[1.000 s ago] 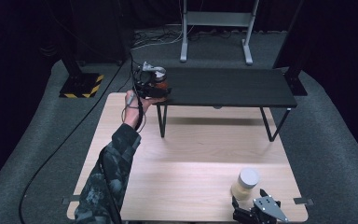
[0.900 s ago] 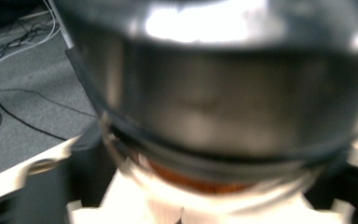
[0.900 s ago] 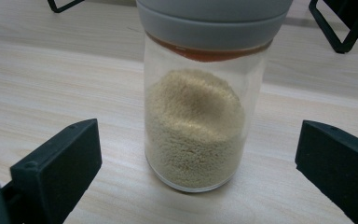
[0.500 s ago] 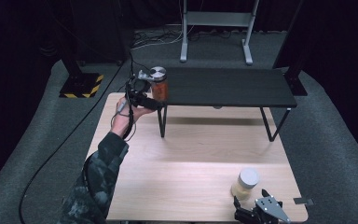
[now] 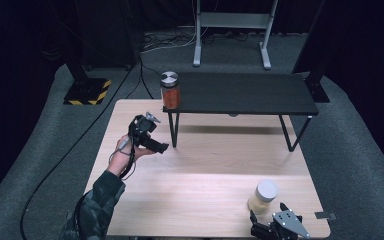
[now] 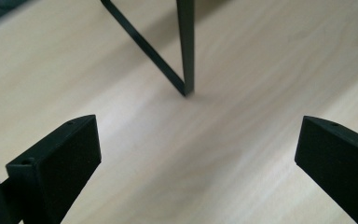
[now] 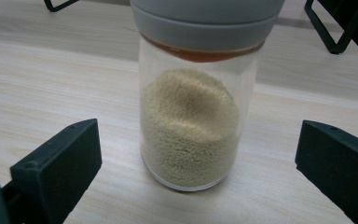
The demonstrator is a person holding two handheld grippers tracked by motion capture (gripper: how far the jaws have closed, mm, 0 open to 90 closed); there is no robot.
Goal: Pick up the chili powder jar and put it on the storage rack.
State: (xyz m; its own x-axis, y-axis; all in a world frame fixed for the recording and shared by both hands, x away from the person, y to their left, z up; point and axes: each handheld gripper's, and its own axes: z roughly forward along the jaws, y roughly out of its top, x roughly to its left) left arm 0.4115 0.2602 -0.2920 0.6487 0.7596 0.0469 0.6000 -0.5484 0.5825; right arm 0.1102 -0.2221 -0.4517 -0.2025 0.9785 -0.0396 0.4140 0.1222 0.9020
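Both our grippers gape wide, holding nothing.
Grain jar [image 7: 191, 116] stands just ahead of our right gripper [image 7: 198, 158]; red-filled jar [image 5: 169, 90] sits well beyond the left gripper [image 5: 161, 147].

In the high view the right gripper [image 5: 275, 226] sits at the bottom edge, which cuts off its body and the hand behind it. The person's sleeve [image 5: 92, 210] also runs out of that edge. In the right gripper view the jar of pale grains [image 7: 193, 126] loses the top of its grey lid [image 7: 205, 21] to the upper edge. In the left gripper view the black shelf's leg [image 6: 185, 44] is cut off at the top and softly blurred. The red jar's [image 5: 170, 95] contents are too small to tell.
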